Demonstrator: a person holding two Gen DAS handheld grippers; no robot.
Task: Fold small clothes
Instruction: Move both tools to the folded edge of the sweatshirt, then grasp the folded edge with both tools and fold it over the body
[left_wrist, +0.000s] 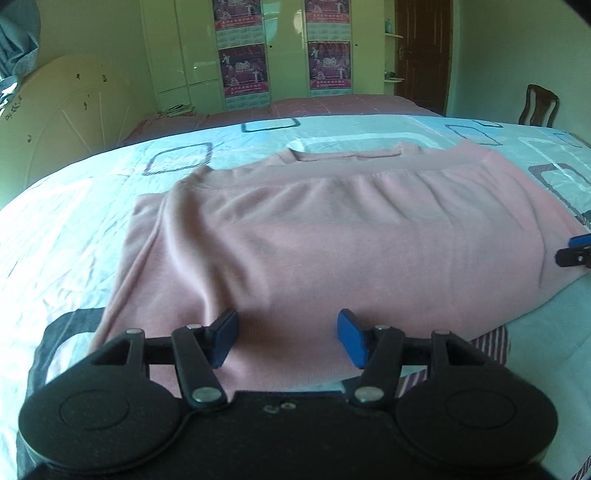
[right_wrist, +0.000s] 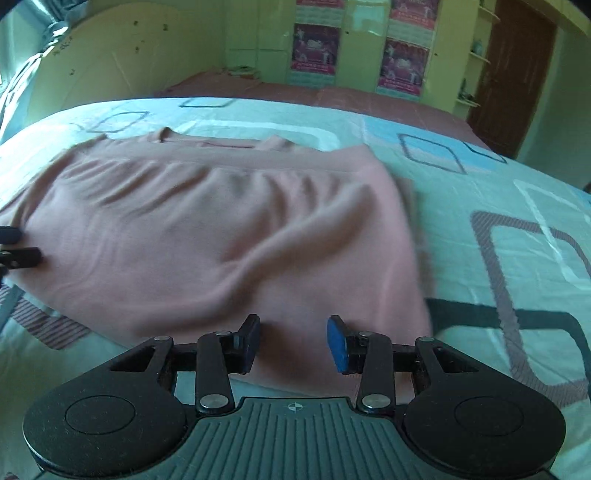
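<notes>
I see the folded pink top (left_wrist: 332, 229) lying flat on the bed (left_wrist: 74, 221); my left gripper (left_wrist: 288, 339) and right gripper (right_wrist: 291, 343) hover released at its near edge.

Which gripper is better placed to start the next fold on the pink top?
Probably either, slight edge to the right. Both the left gripper and the right gripper are open over the pink top's near edge; the right is nearer a side edge.
</notes>
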